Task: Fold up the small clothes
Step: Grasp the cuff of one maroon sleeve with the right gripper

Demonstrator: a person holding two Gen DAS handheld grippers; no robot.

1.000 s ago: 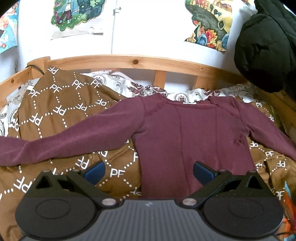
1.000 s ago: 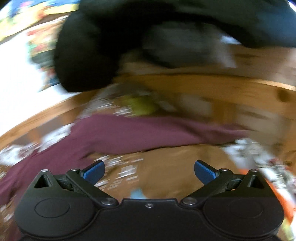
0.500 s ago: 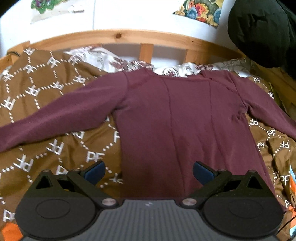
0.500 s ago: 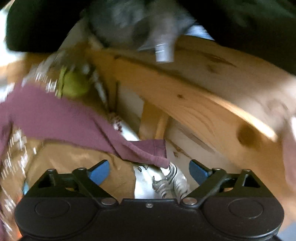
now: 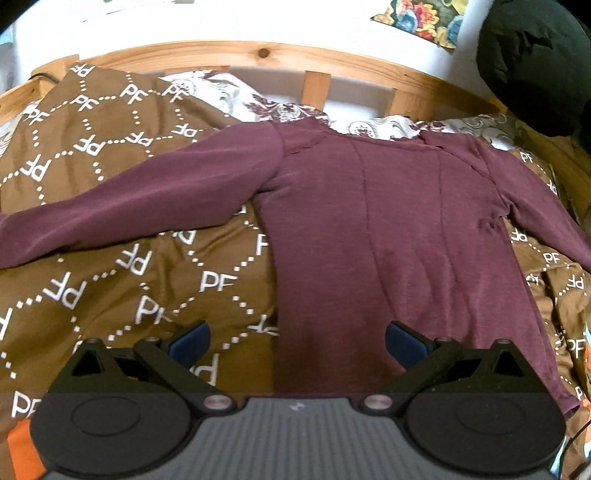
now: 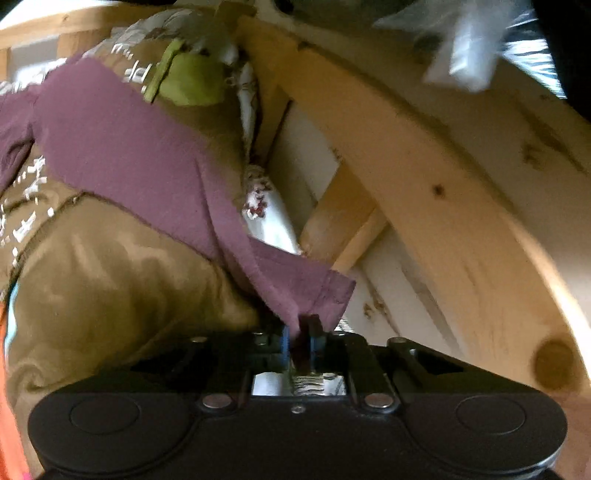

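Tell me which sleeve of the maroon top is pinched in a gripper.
The sleeve by the wooden bed rail: the right gripper is shut on its cuff. The other sleeve lies free.

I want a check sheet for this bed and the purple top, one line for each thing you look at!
Surface: brown blanket with white PF letters, rumpled, over a flowery sheet.
Job's things: maroon long-sleeved top lies flat, both sleeves spread out.
Clutter: a yellow-green thing at the bed's edge, too blurred to name.
Grippers: left hand-held gripper open above the top's lower part; right hand-held gripper shut on the sleeve cuff.
Cables: a dark cord at the frame's far left corner.
Surroundings: wooden bed frame, white wall with pictures, black puffy garment hanging.
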